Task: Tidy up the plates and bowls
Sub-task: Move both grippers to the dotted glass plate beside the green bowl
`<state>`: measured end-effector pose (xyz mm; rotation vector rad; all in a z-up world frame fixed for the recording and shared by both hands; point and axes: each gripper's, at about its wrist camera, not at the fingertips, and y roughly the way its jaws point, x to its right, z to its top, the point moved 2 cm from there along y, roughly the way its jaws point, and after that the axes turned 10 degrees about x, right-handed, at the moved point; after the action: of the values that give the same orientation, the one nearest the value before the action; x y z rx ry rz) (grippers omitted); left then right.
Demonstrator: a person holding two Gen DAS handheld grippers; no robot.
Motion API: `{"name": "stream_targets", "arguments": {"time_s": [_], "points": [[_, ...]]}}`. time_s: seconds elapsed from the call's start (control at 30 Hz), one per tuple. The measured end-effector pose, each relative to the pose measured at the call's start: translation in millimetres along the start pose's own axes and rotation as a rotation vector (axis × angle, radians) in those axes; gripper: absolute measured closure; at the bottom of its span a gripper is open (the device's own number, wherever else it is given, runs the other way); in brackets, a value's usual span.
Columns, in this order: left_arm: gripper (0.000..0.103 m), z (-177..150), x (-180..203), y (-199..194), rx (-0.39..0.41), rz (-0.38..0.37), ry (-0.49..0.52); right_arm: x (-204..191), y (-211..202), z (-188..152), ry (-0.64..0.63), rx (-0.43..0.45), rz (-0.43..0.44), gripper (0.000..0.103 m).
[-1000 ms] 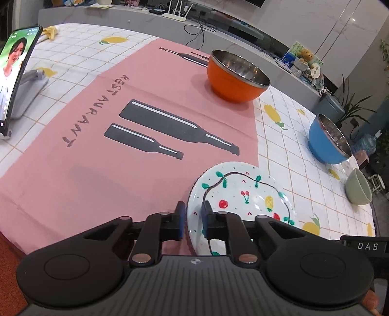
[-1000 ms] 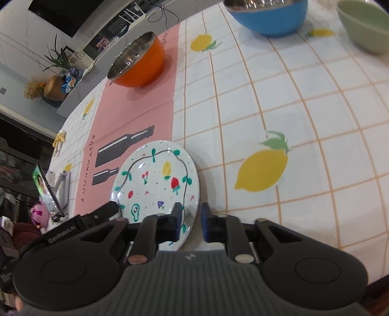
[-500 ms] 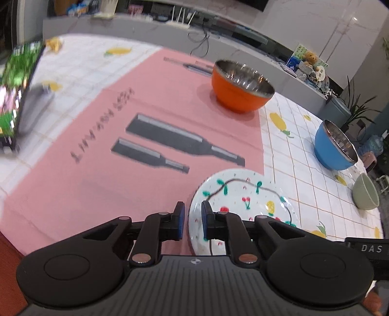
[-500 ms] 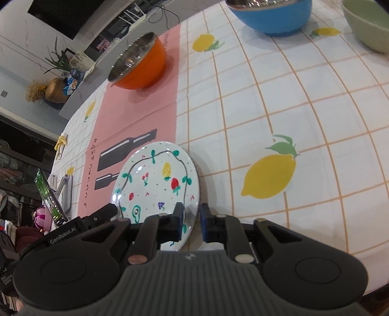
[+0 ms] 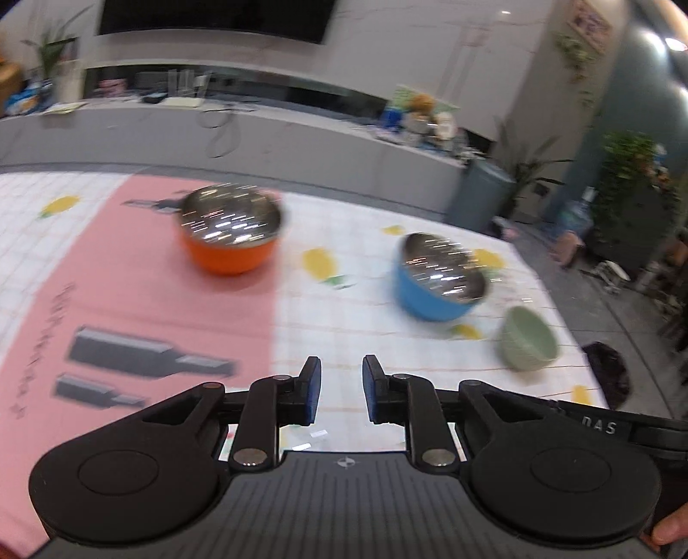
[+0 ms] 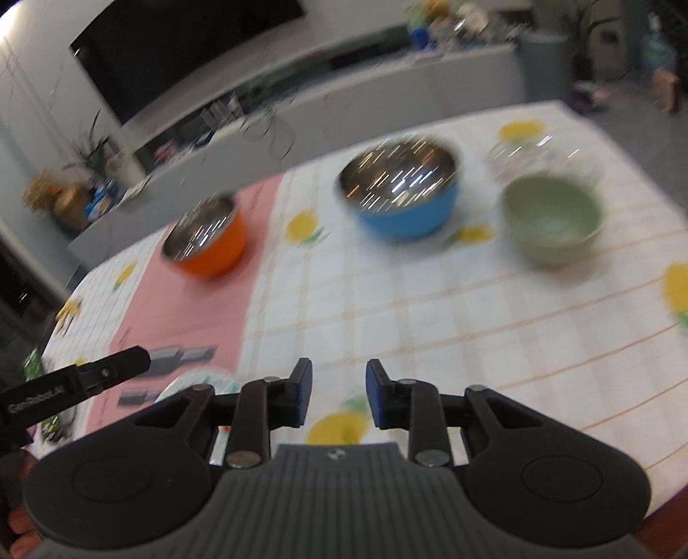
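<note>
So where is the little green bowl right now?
The green bowl sits on the lemon-print tablecloth, far right in both wrist views, right beside the blue bowl.

It was a home living and dining room: a wall-mounted television [image 5: 210, 19] hung above a long low cabinet [image 5: 258, 133], potted plants [image 5: 632, 193] stood far right, and a lemon-print tablecloth [image 6: 473, 318] covered the dining surface.
</note>
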<state>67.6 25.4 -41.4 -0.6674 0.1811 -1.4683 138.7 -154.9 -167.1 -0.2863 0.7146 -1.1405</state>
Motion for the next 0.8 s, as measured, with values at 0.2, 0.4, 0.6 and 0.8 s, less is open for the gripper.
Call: {"name": "stream_targets", "arguments": {"time_s": [0.2, 0.4, 0.6, 0.8], "points": [[0.077, 21, 51, 22, -0.018, -0.112, 0.043, 41, -16, 32, 0.044, 0.075, -0.028, 0.071], [0.076, 40, 91, 54, -0.047, -0.186, 0.087, 81, -15, 61, 0.098, 0.122, -0.079, 0.068], [0.073, 51, 127, 98, -0.096, -0.226, 0.127, 126, 2, 86, 0.185, 0.159, -0.117, 0.065], [0.070, 63, 161, 154, -0.150, -0.283, 0.172, 182, 34, 102, 0.328, 0.169, -0.149, 0.064]]}}
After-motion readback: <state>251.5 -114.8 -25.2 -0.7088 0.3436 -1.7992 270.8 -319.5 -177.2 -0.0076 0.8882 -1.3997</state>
